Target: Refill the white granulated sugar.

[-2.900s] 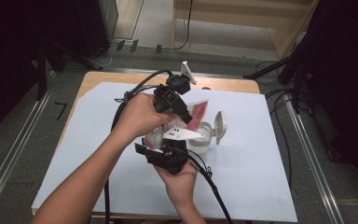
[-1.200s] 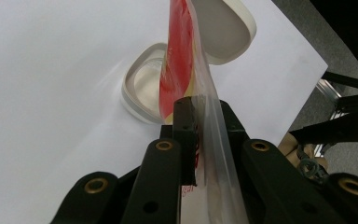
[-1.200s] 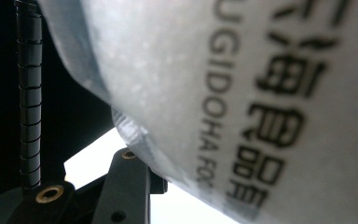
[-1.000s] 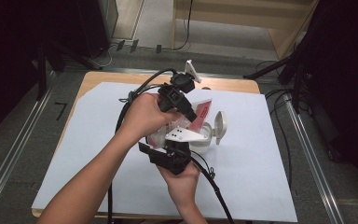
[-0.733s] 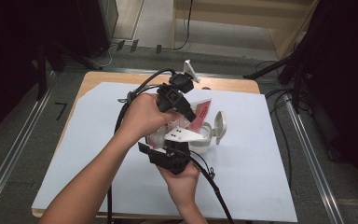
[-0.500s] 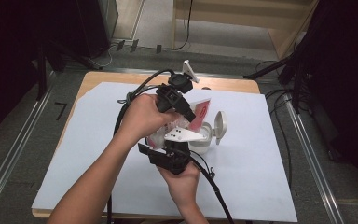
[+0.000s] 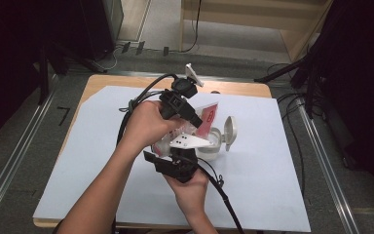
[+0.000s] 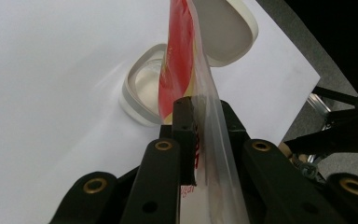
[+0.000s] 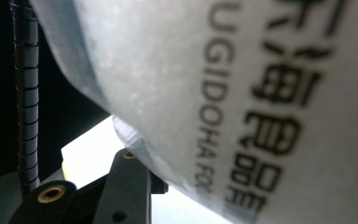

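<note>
Almost nothing has shifted over the last few seconds: both hands sit where they were in the earlier high views, and the pouch (image 7: 205,117) hangs at the same slant between them. The left claw (image 8: 200,105) is narrow and clamped on the pouch's clear edge, with the film pinched flat between its black pads. The red printed part runs on ahead of that claw, down towards the open container (image 8: 135,93). The container stands on the desk (image 7: 272,170) just beyond and below the left claw's tips, and its flip lid (image 8: 228,28) is thrown back on the far side. The right claw (image 7: 176,150) comes up from the near side. In the right gripper view the pale printed face of the pouch lies right over the jaws, so it appears to be closed on the other end at a middling width, though the pads themselves are hidden there. Judging by the stillness, this is a held pour rather than a repositioning: the pouch's far end points at the container's mouth and is being kept there. I cannot tell from these frames whether anything is actually falling in. If nothing is, the end nearest the right claw probably needs lifting higher.
</note>
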The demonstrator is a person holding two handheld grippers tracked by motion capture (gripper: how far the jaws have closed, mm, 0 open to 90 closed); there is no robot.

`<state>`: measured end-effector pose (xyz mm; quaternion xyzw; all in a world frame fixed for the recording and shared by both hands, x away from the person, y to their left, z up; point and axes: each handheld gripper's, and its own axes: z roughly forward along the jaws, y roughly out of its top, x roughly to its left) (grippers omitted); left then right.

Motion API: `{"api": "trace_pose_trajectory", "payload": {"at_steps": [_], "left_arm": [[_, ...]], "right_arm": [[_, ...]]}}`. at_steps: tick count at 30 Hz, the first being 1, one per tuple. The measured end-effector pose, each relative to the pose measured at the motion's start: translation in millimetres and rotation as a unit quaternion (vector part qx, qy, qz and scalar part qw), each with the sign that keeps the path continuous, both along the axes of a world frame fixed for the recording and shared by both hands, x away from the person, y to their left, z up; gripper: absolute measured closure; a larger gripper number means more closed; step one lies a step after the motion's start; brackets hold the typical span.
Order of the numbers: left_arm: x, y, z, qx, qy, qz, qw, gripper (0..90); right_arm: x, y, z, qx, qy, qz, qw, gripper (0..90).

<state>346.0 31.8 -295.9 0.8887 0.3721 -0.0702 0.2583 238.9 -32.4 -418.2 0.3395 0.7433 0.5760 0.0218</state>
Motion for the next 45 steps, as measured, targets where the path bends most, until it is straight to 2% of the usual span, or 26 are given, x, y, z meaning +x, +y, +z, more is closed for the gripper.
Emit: {"api": "trace_pose_trajectory", "payload": {"at_steps": [9,24,33,45], "left_arm": [[-1.0,-0.2,0.0,0.008,-0.006,-0.004,0.9999,82.1],[-2.6,-2.7,2.8,0.008,-0.017,-0.002,0.9998,82.3],[-3.2,-0.7,2.2,0.004,-0.019,-0.001,0.9998,82.2],[-5.4,-0.4,1.3,0.006,-0.033,-0.008,0.9994,84.0]], "right_arm": [[-0.3,1.1,-0.6,0.001,-0.001,0.0,1.0,65.5],[0.4,-0.5,0.4,0.011,0.004,0.002,0.9999,65.6],[0.0,-0.2,0.1,0.008,0.004,0.003,1.0,65.6],[-0.1,0.3,-0.2,0.007,0.003,0.003,1.0,65.7]]}}
